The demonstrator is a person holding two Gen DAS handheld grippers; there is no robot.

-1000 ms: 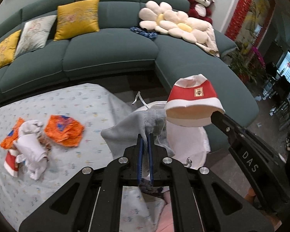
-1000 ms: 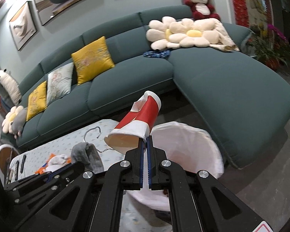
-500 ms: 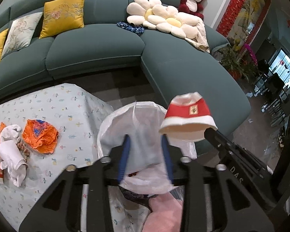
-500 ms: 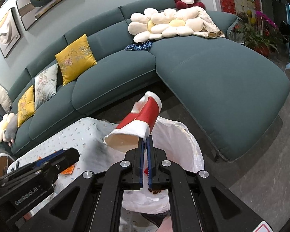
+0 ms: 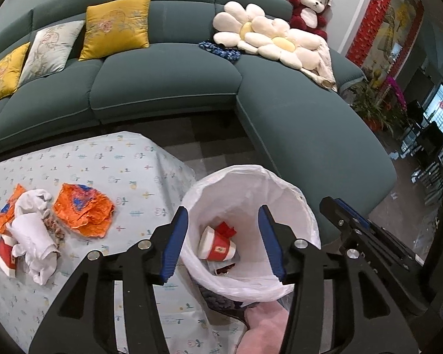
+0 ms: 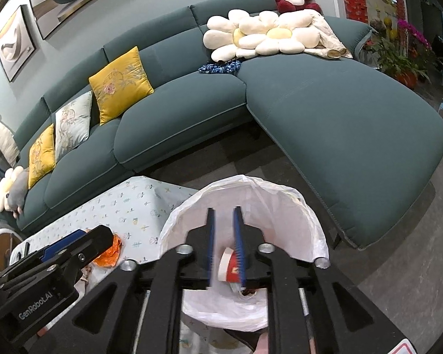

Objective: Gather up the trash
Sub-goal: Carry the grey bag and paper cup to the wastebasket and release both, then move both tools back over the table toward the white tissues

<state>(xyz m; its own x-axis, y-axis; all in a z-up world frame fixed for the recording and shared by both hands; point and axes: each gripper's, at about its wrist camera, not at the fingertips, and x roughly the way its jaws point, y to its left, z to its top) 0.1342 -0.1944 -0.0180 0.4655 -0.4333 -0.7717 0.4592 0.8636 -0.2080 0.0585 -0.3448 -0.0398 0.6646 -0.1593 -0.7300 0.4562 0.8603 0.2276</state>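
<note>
Cup (image 5: 217, 246), formerly gripped, now below fingers (image 6: 210, 236).

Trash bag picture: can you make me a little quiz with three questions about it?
1. True or false: the red paper cup lies inside the white trash bag.
2. What colour is the crumpled wrapper on the table?
A blue
B orange
C green
3. Fill in: the right gripper fingers are ___, with nothing gripped.

Key: 1 true; 2 B; 3 open
</note>
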